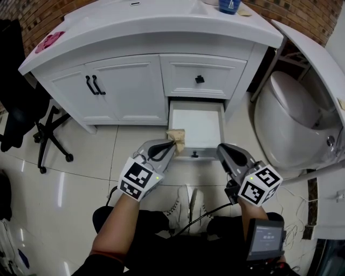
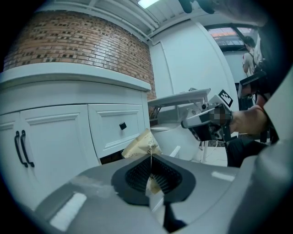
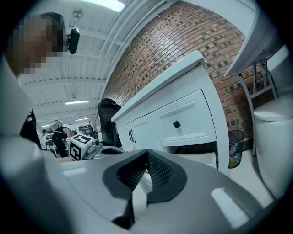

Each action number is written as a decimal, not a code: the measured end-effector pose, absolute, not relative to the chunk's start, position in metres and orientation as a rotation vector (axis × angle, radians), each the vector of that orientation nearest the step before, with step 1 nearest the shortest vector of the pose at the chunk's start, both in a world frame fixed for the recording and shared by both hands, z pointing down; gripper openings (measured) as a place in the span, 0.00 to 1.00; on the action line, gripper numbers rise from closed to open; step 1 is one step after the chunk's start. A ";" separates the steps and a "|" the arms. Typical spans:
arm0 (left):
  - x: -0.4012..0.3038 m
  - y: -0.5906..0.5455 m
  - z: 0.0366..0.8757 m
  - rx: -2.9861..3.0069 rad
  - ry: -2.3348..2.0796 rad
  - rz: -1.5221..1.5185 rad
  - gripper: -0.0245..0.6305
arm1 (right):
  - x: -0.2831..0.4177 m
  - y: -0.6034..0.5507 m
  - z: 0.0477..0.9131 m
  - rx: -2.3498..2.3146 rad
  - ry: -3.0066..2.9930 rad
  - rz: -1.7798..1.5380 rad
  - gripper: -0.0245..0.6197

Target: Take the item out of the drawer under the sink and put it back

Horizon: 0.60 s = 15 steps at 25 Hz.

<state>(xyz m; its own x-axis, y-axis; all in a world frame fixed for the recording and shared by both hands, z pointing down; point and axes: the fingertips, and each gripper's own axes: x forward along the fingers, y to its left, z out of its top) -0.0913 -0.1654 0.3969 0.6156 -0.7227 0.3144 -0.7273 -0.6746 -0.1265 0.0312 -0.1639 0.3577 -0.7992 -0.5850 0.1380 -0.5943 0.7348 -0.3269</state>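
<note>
Tiled floor (image 1: 81,178) is carrying white vanity (image 1: 129,89) w/ open drawer (image 1: 198,125), toilet (image 1: 291,118) at rt, office chair (image 1: 49,135) at lt; counter (image 1: 151,27) is holding blue cup (image 1: 229,5).

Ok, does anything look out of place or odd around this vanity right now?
Only the lower drawer, which stands pulled open with nothing showing inside. A tan packet is pinched in the left gripper above the drawer's front left corner. Nothing looks spilled or damaged.

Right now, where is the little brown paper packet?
In the head view, the paper packet is pinched in the left gripper, at the front left corner of the open drawer.
</note>
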 end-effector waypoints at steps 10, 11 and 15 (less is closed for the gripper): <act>-0.097 -0.212 0.397 2.867 -1.284 0.724 0.05 | 0.031 -0.178 0.366 0.993 -2.900 0.586 0.05; -0.096 -0.218 0.399 2.872 -1.275 0.745 0.05 | 0.030 -0.180 0.367 0.992 -2.899 0.588 0.05; -0.090 -0.245 0.410 2.894 -1.231 0.841 0.05 | 0.029 -0.187 0.373 0.993 -2.892 0.598 0.05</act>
<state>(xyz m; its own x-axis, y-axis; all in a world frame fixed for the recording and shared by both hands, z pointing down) -0.0897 -0.2445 0.4096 0.5818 -0.6996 0.4149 -0.6407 -0.7084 -0.2960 0.0293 -0.1870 0.3729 -0.7964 -0.5867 0.1465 -0.5967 0.7230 -0.3481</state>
